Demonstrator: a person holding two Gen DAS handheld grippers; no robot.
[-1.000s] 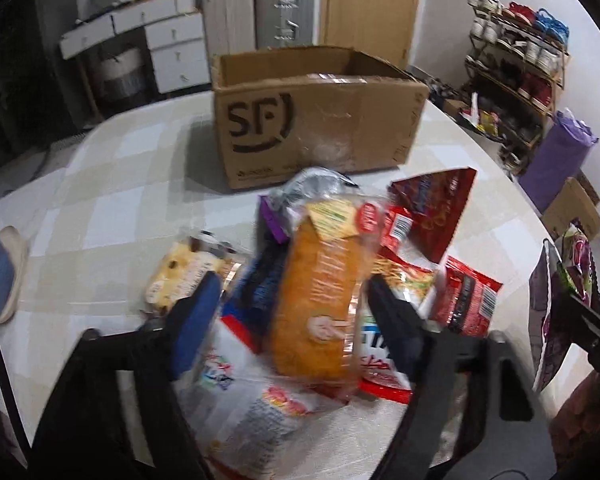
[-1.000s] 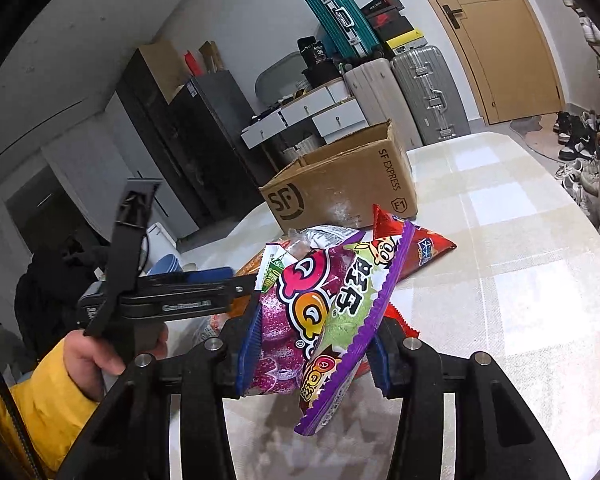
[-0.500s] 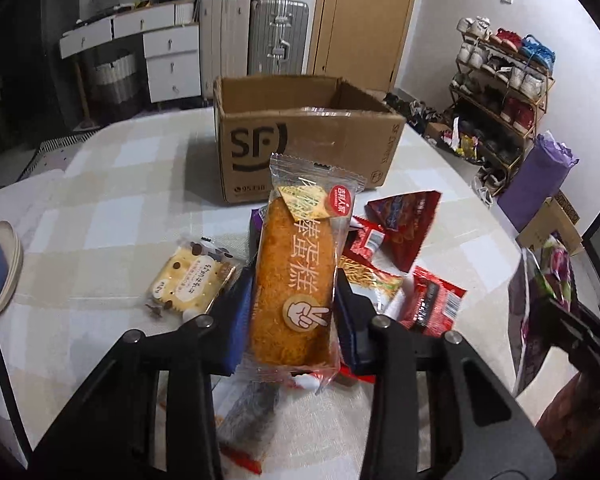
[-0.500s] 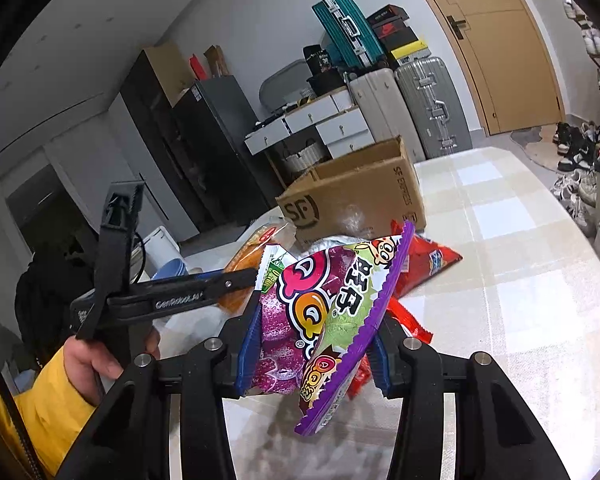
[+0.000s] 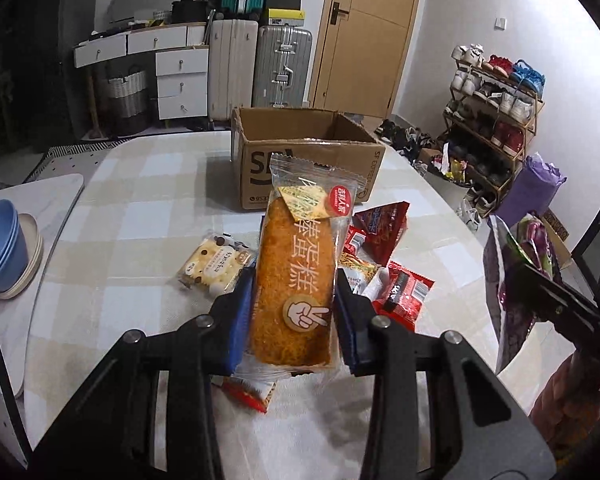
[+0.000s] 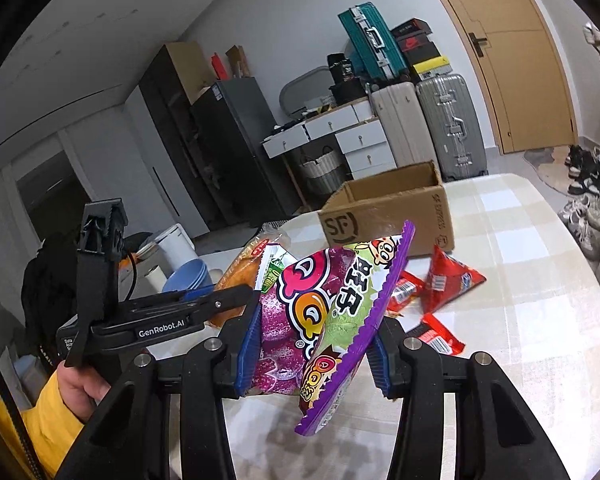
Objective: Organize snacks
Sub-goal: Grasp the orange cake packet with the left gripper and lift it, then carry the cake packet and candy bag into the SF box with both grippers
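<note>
Left hand-held gripper (image 5: 294, 312): clamped on one long orange cake packet (image 5: 300, 276), lifted clear of the worktop (image 5: 112, 208), its clear lower seal tucked behind the blue pads. Beneath and just right of it, a heap of red snack packets (image 5: 402, 290), overlapping, exact count hard to make out; one more red-and-white corner cut off under the packet. Just left, one pale biscuit packet (image 5: 216, 266), lying flat. Straight ahead, one open cardboard box (image 5: 312, 160), logo half hidden by the cake. Far left, stacked blue bowls (image 5: 0, 244), number unclear.

Right hand-held gripper (image 6: 310, 356): pinching one purple-and-green candy bag (image 6: 320, 312), held edge-on above the worktop, lower tip hanging below the fingers. Ahead and right, two red packets in plain sight, others hidden.
</note>
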